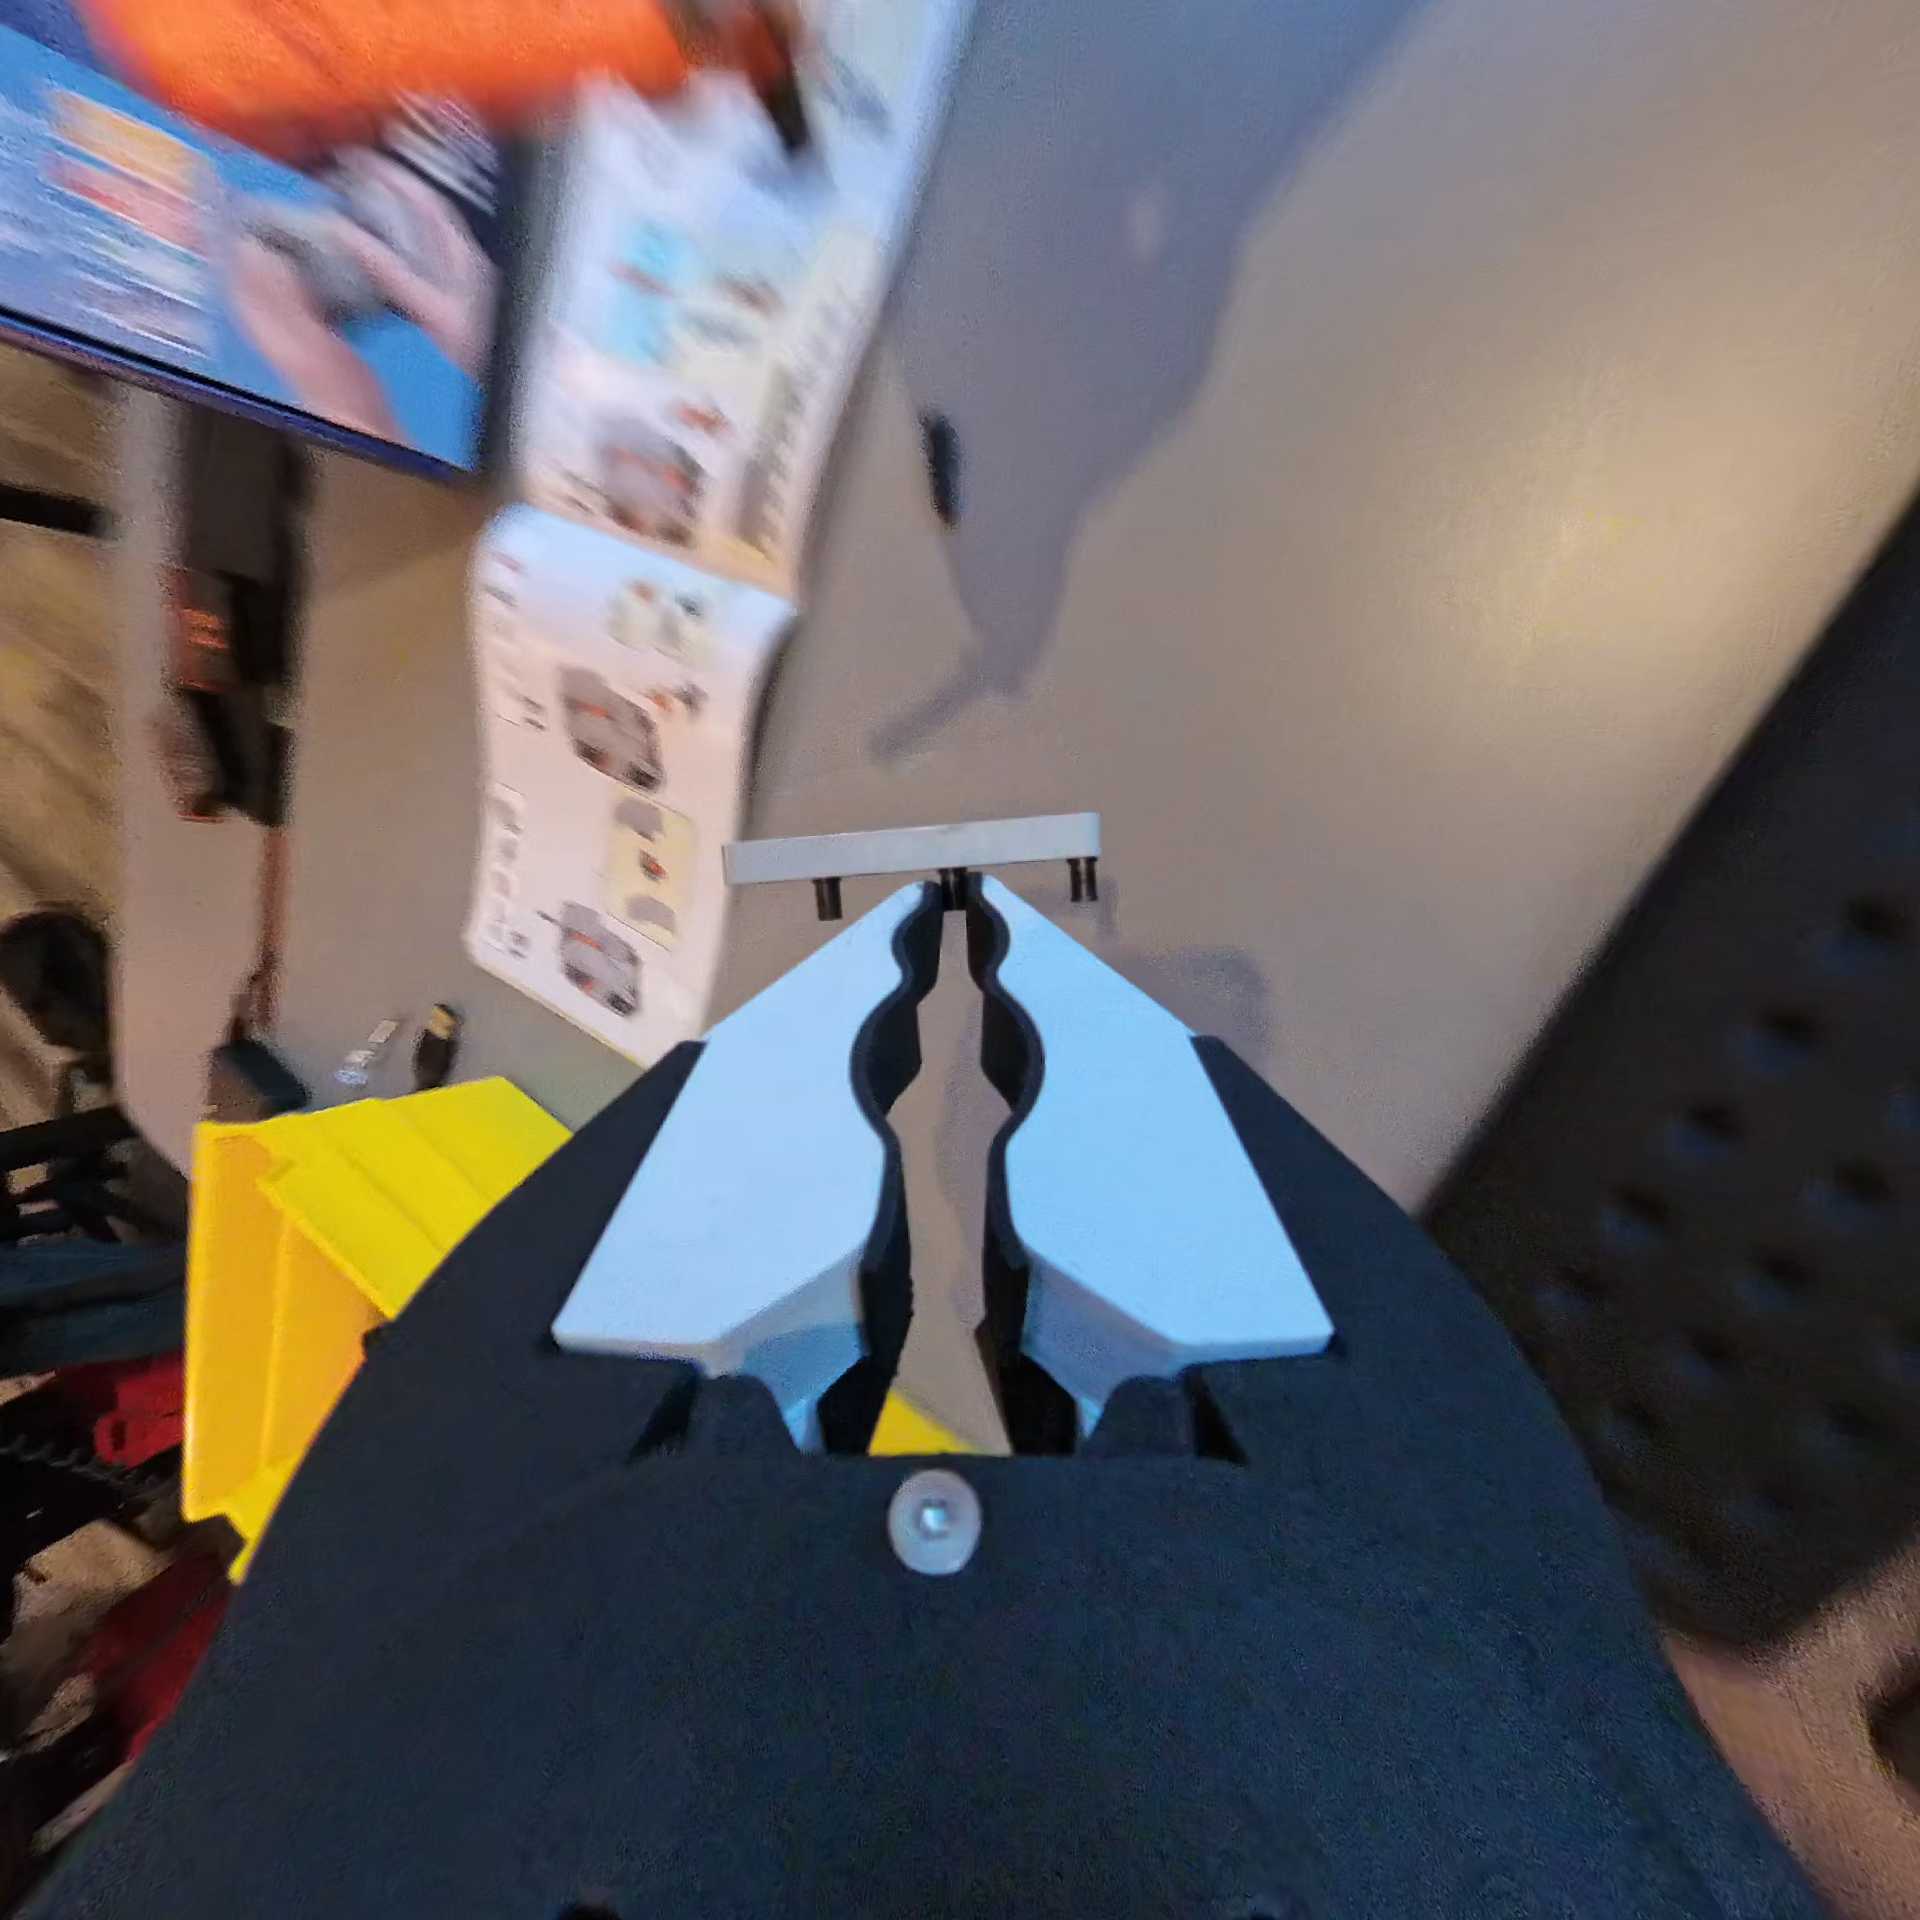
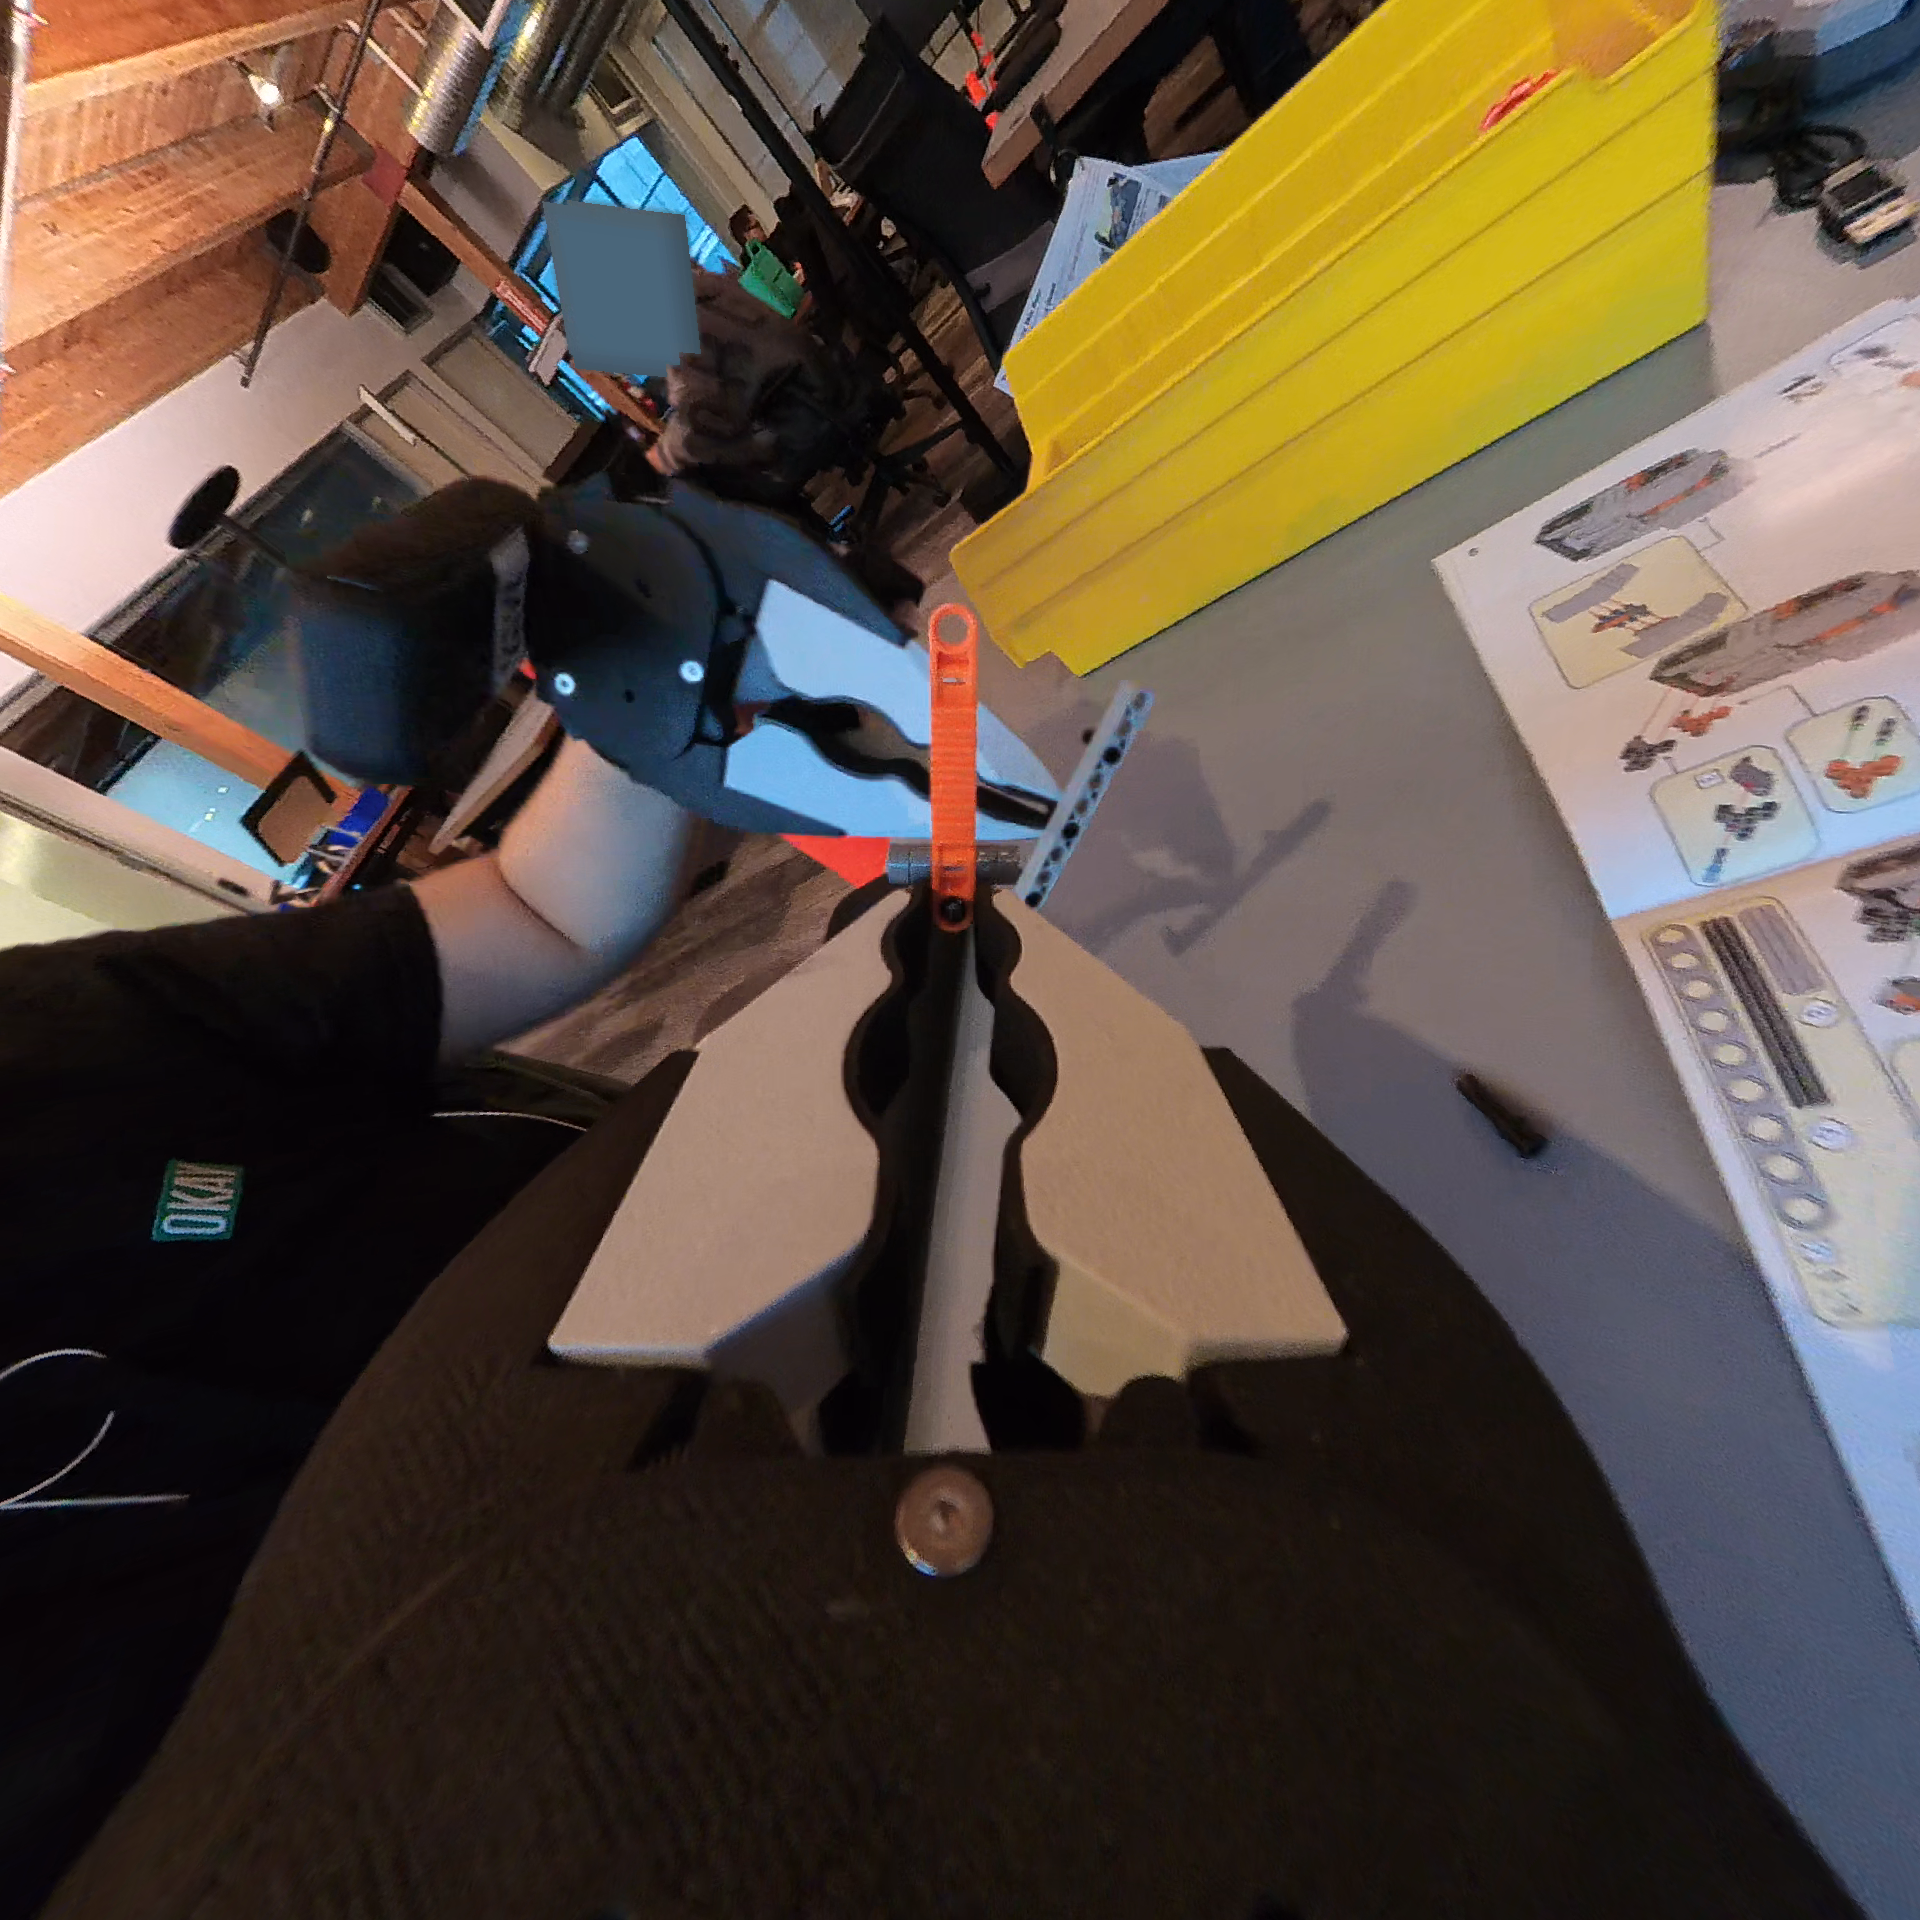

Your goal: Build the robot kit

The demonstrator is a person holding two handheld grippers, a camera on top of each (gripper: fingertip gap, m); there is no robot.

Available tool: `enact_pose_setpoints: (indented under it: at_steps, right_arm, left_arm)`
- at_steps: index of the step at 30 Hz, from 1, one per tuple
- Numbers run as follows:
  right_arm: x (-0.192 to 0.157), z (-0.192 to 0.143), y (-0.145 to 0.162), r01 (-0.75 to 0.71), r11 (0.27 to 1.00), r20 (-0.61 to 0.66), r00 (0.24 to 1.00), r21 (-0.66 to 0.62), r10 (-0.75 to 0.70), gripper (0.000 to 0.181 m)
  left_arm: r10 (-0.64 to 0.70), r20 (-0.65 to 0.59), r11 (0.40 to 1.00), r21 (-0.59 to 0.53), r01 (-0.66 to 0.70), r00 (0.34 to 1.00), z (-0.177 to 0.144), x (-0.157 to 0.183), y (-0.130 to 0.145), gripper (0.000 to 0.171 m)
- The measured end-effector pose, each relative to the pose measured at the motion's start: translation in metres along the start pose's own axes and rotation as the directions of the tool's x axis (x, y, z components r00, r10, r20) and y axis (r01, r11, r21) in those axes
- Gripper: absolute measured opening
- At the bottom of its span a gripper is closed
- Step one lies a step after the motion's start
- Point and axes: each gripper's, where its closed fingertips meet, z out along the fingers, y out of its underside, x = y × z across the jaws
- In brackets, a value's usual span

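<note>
I had the left gripper (image 1: 953, 902) pinched on the middle pin of a grey beam (image 1: 910, 847) and the right gripper (image 2: 953, 912) clamped on an orange piece (image 2: 953, 748), both near the yellow bin (image 2: 1351, 343) beside the instruction sheet (image 2: 1714, 727)

Bin (image 2: 1351, 343) behind instruction sheets (image 2: 1704, 727), small pin (image 2: 1501, 1117) seemingly beside them

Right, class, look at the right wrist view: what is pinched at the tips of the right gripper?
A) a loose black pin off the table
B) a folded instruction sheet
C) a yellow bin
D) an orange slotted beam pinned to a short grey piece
D: the right gripper is shut on the lower end of the orange beam, which stands up from the fingertips, with a short grey piece crossing it there.
</note>
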Motion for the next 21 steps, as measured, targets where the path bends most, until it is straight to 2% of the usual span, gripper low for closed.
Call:
enact_pose_setpoints:
  at_steps: [3,8,11,16,21]
  right_arm:
    - [-0.006,-0.019,-0.006,0.018,1.0,-0.008,1.0,0.011,-0.018,0.005]
    - [-0.017,-0.054,-0.02,0.043,0.996,-0.029,0.999,0.074,-0.041,0.005]
    - [-0.02,-0.076,-0.028,0.042,0.991,-0.034,0.999,0.129,-0.038,0.004]
    - [-0.023,-0.101,-0.037,0.041,0.979,-0.035,0.999,0.198,-0.035,0.004]
    - [-0.025,-0.107,-0.039,0.041,0.976,-0.025,0.999,0.213,-0.037,0.004]
  left_arm:
    - [0.112,-0.139,0.945,-0.29,-0.148,0.984,0.008,-0.001,0.034,0.001]
    - [0.256,-0.294,0.741,-0.552,-0.383,0.921,0.012,-0.004,0.06,0.001]
    - [0.309,-0.355,0.647,-0.601,-0.469,0.882,0.021,0.001,0.062,0.001]
    - [0.332,-0.4,0.557,-0.648,-0.52,0.854,0.032,0.008,0.064,0.001]
    - [0.293,-0.441,0.513,-0.676,-0.529,0.848,0.035,0.015,0.067,0.001]
